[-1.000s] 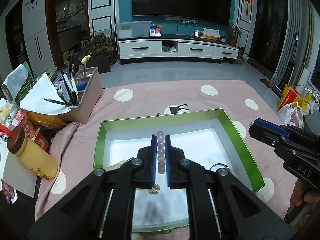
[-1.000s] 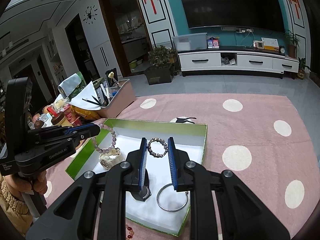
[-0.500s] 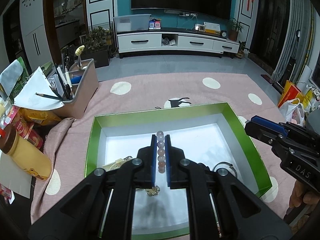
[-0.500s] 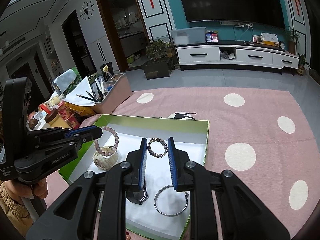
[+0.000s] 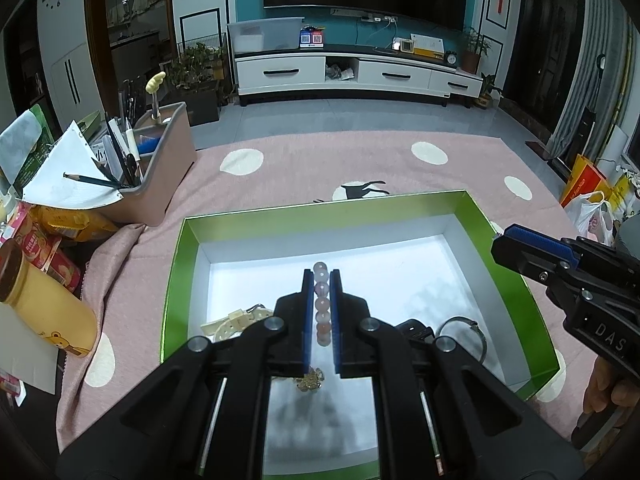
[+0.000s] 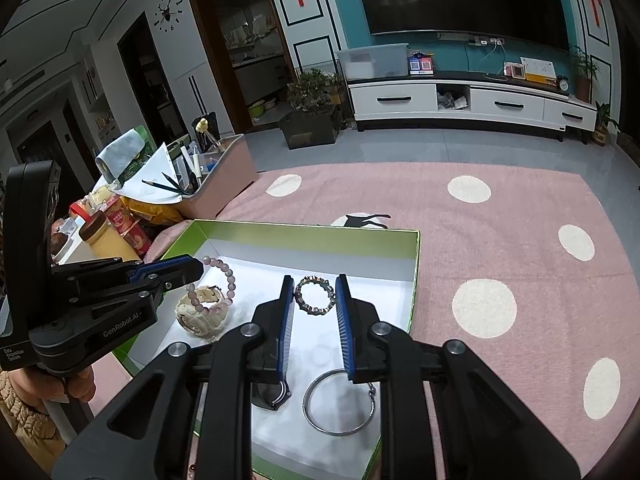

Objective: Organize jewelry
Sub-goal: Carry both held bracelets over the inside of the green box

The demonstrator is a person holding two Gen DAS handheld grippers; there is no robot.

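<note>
A green box with a white floor (image 5: 320, 216) (image 6: 304, 234) lies on the pink dotted cloth. My left gripper (image 5: 322, 276) (image 6: 192, 270) is shut on a pink bead bracelet (image 5: 322, 304) (image 6: 229, 280), which hangs above a cream watch (image 6: 200, 312) (image 5: 232, 320) at the box's left. My right gripper (image 6: 314, 280) (image 5: 500, 242) hovers over the box's right half. It is shut on a dark metallic bracelet (image 6: 314, 312). On the box floor lie a silver bangle (image 6: 340, 404) (image 5: 466, 330), a black watch (image 6: 272, 394) and a small gold trinket (image 5: 310, 380).
A pink organiser with pens (image 5: 160, 172) stands left of the box, with snack packs and a yellow bottle (image 5: 44, 300) nearer. A person's hand (image 5: 604, 384) holds the right gripper. Pink dotted cloth (image 6: 500, 240) spreads to the right.
Both grippers have sunk a little toward the box, each still gripping its bracelet. The pink bracelet now hangs right over the cream watch.
</note>
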